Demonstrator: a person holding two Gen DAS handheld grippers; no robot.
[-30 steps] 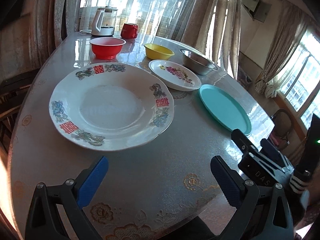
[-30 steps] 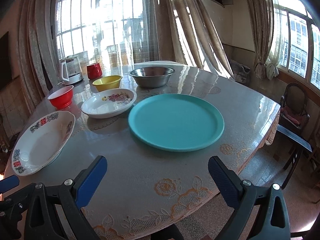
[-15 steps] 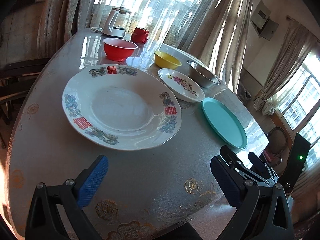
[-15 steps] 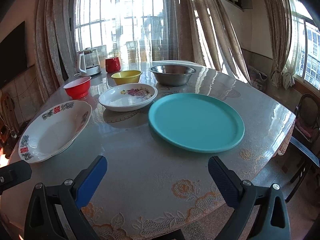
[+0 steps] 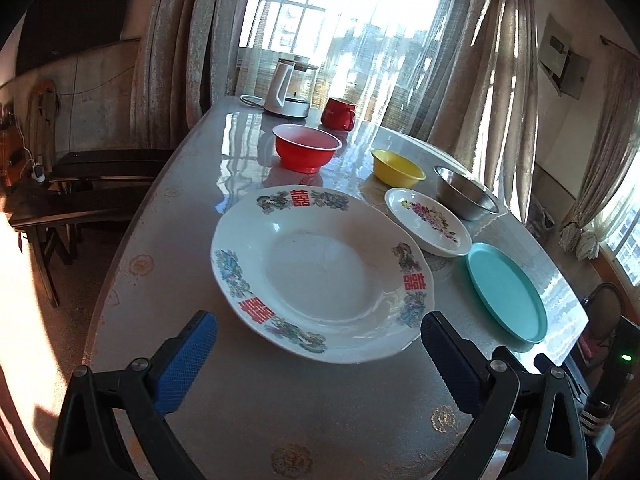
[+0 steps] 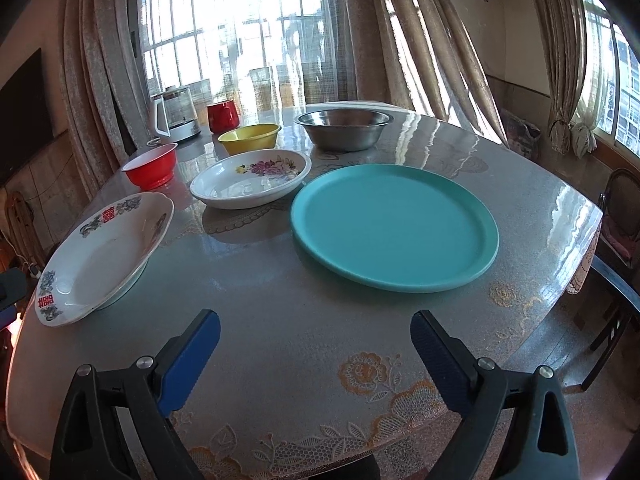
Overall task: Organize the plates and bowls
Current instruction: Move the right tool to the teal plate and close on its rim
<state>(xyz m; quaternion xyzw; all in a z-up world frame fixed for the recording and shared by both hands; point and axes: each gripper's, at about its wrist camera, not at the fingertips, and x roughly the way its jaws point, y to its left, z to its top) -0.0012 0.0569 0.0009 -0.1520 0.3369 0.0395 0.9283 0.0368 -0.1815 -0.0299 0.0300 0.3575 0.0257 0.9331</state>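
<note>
**Sunlit tabletop, both claws gaping**

Curtained windows are backing a tabletop point(image 6: 320, 332) where the dishes are sitting apart: white plate point(image 5: 320, 276), floral dish point(image 6: 252, 178), teal plate point(image 6: 394, 226), red bowl point(image 5: 306, 152), yellow bowl point(image 5: 398, 166), steel bowl point(image 6: 344, 128). Left claw point(image 5: 318, 360) and right claw point(image 6: 316, 356) are hovering wide, gripping nothing.

The table point(image 6: 360, 344) has a glossy, mirror-like top over a lace-patterned cloth. The big white plate point(image 5: 320, 276) and the small flowered plate point(image 6: 252, 178) look like glazed ceramic, smooth and shiny. The teal plate point(image 6: 394, 226) is matt plastic. The steel bowl point(image 6: 344, 128) is polished metal. The red bowl point(image 5: 307, 152) and yellow bowl point(image 6: 250, 136) look like smooth plastic. The gripper pads point(image 6: 188, 360) are blue, finely textured rubber.
</note>
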